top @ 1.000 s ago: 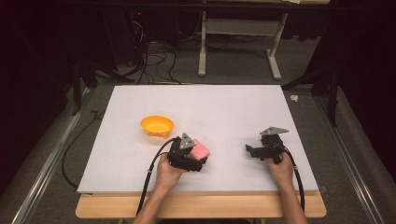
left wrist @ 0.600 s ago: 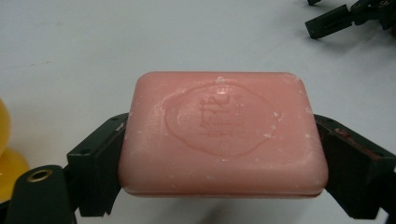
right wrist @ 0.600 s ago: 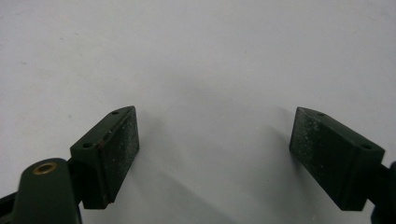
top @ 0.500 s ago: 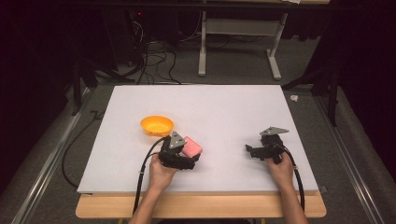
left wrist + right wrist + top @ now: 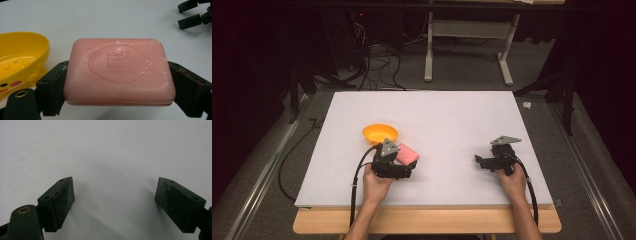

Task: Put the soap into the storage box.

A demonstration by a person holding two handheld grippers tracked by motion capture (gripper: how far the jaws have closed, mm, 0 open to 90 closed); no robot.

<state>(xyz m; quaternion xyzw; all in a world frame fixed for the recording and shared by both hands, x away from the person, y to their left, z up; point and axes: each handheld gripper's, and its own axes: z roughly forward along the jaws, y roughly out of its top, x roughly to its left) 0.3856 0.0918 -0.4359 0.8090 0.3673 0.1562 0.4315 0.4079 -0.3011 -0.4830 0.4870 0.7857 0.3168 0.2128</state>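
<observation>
1. Jaws of the left gripper [image 5: 120,82] are clamped on the short ends of a pink soap bar [image 5: 118,71].
2. The soap is held just beside the yellow dish [image 5: 380,133].
3. The right gripper [image 5: 115,202] rests with jaws spread wide over the white board [image 5: 452,115].

Black claws [image 5: 409,162] [image 5: 480,161], grey three-cornered top plates, black trailing cables, brass-ringed screw holes; forearms bare.

The pink, rounded rectangular bar of soap [image 5: 119,71] bears an embossed oval seal on its top face — raised characters stand inside it, but they are too worn and blurred to read. No other text, number or label is legible.
</observation>
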